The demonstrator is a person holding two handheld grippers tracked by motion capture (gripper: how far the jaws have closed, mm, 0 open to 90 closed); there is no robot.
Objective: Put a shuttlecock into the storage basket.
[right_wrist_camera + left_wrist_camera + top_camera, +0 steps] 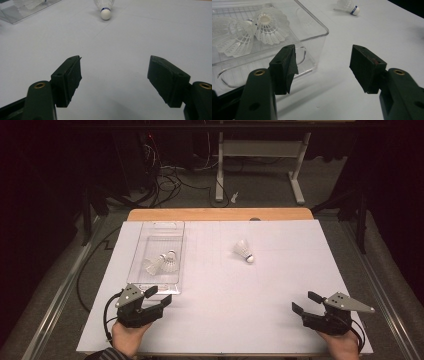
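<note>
Resting inside a clear, hard-plastic rectangular tray with rounded corners and a cut-out handle, two white feathered shuttlecocks lie touching, cork ends together. A third shuttlecock, white with a blue band above its rounded cork, lies on its side on the matte white sheet covering the worktop, well apart from the tray. The left gripper sits just beside the tray's near edge, its black fingers spread and empty; the right gripper, near the front right, likewise has spread, empty fingers. Cables cross the dim grey floor beyond.
</note>
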